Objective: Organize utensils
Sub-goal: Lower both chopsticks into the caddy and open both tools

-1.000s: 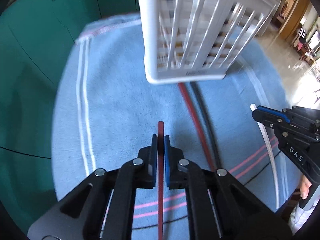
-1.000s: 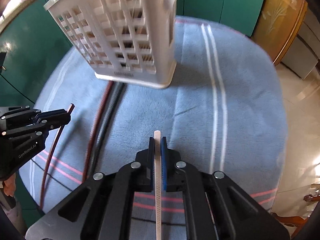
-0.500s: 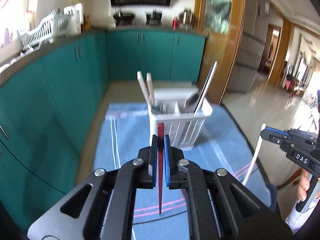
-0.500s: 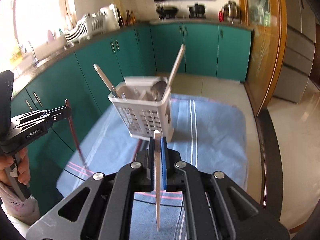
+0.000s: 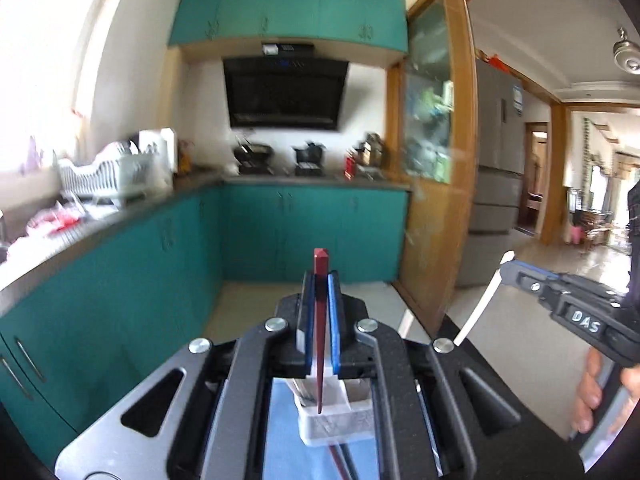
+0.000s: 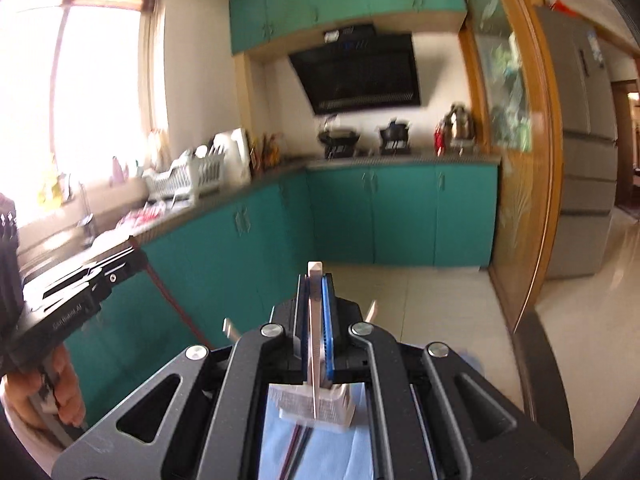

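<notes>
Both hand-held grippers point level, left [image 5: 320, 280] clamping a red chopstick [image 5: 319, 340], right [image 6: 315, 292] a white chopstick [image 6: 314, 344], above the basket [image 5: 328, 426]

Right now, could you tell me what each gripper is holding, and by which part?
Left gripper clamps a red chopstick near its upper end; right gripper clamps a white chopstick likewise.

Left tongs [image 5: 320, 280] pinch a red chopstick [image 5: 319, 320] above the white basket [image 5: 332, 424]
</notes>
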`<state>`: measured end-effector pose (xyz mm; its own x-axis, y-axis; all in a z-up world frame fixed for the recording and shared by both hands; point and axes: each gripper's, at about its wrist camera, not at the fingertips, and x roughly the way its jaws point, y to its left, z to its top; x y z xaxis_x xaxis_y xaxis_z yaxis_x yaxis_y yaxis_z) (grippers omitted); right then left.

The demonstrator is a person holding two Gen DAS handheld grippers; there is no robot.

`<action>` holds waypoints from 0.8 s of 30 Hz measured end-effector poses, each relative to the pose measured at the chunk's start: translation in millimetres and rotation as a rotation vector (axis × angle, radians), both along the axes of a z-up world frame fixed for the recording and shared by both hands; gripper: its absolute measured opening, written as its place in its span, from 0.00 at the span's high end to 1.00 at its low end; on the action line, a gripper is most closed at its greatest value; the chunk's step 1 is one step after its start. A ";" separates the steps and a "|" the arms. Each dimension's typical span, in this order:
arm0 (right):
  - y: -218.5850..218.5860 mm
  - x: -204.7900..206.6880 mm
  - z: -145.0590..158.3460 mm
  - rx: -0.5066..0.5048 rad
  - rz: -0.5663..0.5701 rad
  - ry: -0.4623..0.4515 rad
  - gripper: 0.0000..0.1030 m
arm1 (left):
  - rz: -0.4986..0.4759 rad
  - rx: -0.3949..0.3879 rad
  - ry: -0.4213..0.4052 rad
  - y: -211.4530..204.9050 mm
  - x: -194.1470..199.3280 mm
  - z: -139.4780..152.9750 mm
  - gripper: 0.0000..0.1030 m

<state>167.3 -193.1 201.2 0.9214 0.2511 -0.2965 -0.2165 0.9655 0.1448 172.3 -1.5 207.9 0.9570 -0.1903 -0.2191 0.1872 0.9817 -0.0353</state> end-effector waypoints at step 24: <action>27.1 82.5 -101.2 -0.023 -0.067 0.162 0.86 | 0.082 -0.033 0.155 3.5 79.9 -104.9 0.75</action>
<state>249.9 -165.9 100.0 0.8755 0.1817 -0.4478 -0.1268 0.9805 0.1499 252.2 2.0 103.0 0.9247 -0.1222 -0.3606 0.0960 0.9913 -0.0899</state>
